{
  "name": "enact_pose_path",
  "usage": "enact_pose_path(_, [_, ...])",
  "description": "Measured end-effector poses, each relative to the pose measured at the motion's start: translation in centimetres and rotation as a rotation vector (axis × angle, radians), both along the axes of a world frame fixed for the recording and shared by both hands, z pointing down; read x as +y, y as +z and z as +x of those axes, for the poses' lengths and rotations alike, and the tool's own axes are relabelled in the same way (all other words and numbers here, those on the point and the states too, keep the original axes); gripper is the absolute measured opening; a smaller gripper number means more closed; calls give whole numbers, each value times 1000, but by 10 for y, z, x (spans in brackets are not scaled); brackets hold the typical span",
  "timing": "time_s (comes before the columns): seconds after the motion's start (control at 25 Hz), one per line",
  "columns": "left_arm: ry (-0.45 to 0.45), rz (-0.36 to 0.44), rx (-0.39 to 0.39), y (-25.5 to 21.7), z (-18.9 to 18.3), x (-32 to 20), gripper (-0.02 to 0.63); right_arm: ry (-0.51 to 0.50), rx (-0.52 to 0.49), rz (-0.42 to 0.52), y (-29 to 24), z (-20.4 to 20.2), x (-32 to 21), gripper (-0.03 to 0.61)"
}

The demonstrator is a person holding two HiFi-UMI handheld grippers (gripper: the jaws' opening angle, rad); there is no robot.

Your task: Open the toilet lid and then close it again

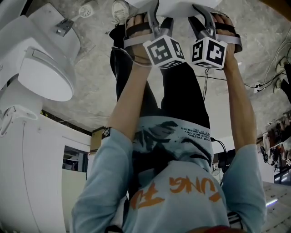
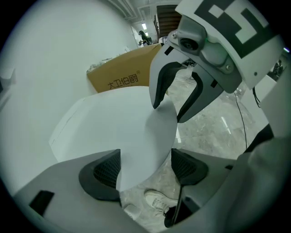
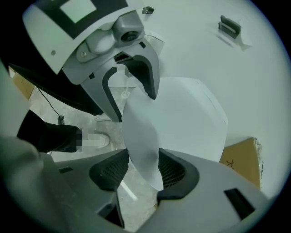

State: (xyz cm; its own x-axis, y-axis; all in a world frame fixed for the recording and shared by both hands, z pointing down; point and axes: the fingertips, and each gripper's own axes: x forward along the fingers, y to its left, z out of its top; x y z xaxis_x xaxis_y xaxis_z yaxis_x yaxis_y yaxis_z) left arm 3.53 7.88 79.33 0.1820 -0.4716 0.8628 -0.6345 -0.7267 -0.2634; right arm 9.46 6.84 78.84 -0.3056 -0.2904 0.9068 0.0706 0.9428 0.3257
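Observation:
The white toilet lid [image 1: 182,5] shows at the top edge of the head view, with both grippers reaching onto its front rim side by side. In the left gripper view the lid [image 2: 118,123] passes between the jaws of my left gripper [image 2: 145,166]. One pad lies against it and the other stands off with floor showing in the gap, so this gripper is open. In the right gripper view the lid's rim [image 3: 186,118] sits between the jaws of my right gripper [image 3: 141,168], and both pads press on it. Each gripper view also shows the other gripper straddling the same rim.
A white wall-hung fixture [image 1: 45,68] and a white partition [image 1: 27,173] stand at the left. A brown cardboard box [image 2: 122,77] stands behind the toilet by the white wall. A white shoe [image 2: 159,202] rests on the marble floor below the lid. Cables [image 1: 268,82] lie at the right.

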Motion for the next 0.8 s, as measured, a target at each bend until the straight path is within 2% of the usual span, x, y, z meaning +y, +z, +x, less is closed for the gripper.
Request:
enact_pose_path(0.12, [21, 29, -34, -2, -1, 0, 362, 29, -11, 1, -6, 0, 0, 211])
enact_pose_path(0.32, [95, 85, -136, -9, -1, 1, 362, 60, -25, 5, -21, 2, -2, 201])
enact_pose_path(0.48, [124, 127, -180, -16, -3, 4, 367, 91, -57, 8, -37, 0, -2, 201])
enact_pose_path(0.68, [106, 216, -224, -34, -9, 1, 374, 140, -85, 28, -64, -1, -1, 201])
enact_pose_path(0.8, [62, 286, -205, -53, -14, -12, 374, 164, -109, 53, -86, -3, -7, 201])
